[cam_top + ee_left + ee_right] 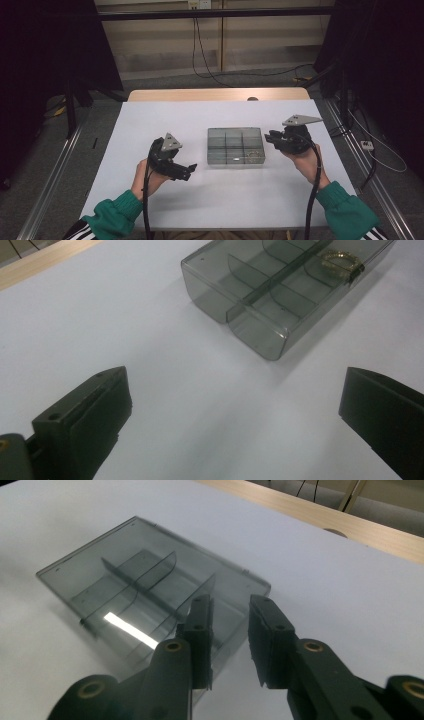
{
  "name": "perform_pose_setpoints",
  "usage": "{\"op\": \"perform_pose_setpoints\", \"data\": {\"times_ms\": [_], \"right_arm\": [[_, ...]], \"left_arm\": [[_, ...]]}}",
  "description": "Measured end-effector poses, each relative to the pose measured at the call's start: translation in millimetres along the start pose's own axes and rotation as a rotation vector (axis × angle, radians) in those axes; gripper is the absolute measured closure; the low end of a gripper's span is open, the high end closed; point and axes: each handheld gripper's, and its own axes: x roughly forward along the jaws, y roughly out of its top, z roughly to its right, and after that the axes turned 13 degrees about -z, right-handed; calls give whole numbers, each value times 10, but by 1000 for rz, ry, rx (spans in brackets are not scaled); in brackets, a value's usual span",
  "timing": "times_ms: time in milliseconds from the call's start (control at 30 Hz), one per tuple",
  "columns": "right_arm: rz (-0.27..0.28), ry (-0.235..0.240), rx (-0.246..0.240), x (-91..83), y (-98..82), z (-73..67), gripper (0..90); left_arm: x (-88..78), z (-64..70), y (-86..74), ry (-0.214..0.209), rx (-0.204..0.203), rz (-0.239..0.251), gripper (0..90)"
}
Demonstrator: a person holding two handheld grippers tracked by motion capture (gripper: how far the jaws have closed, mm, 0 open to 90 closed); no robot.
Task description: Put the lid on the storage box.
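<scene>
One clear smoke-grey plastic organizer box [235, 145] lies flat near the middle of the white table [150, 120], its lid shut, and its inner dividers mark out six compartments, three along the far side and three along the near side. One small gold-coloured ring [254, 154] lies inside it, in the near compartment at the right end as the high view shows it; in the left gripper view the same ring [340, 261] sits at the far end of the box [280, 285] under the lid. Two handheld grippers are at work, one on each side of the box. The left gripper [186, 171] is held just left of the box and apart from it; its two black jaws stand wide apart with nothing but bare tabletop between them, so it is released. The right gripper [270, 138] is at the right end of the box, its tips just beside the box's edge; in the right gripper view [230, 645] its two jaws stand a narrow gap apart over the corner of the box [145, 585], with nothing pinched between the pads, so it too is let go. Two green sleeves with striped cuffs come in from the bottom edge. One pale wooden strip [215, 94] runs along the table's far edge.
</scene>
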Motion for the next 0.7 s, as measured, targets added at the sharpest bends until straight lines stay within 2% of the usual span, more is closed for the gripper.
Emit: {"op": "perform_pose_setpoints", "data": {"times_ms": [100,167,200,300,433,700], "right_arm": [[-2,16,12,-89,-109,-85,534],[2,25,16,-153,-186,-157,400],[0,18,11,-182,-220,-196,354],[-9,37,16,-253,-321,-283,241],[-24,49,10,-307,-464,-389,152],[-35,77,12,-319,-716,-507,25]], "left_arm": [[-60,14,-90,5,-2,3,1],[-105,27,-152,12,-2,8,1],[-132,37,-192,15,-8,15,1],[-178,58,-277,30,-7,17,1],[-219,98,-411,29,-22,17,1],[-226,187,-553,38,-9,10,1]]}}
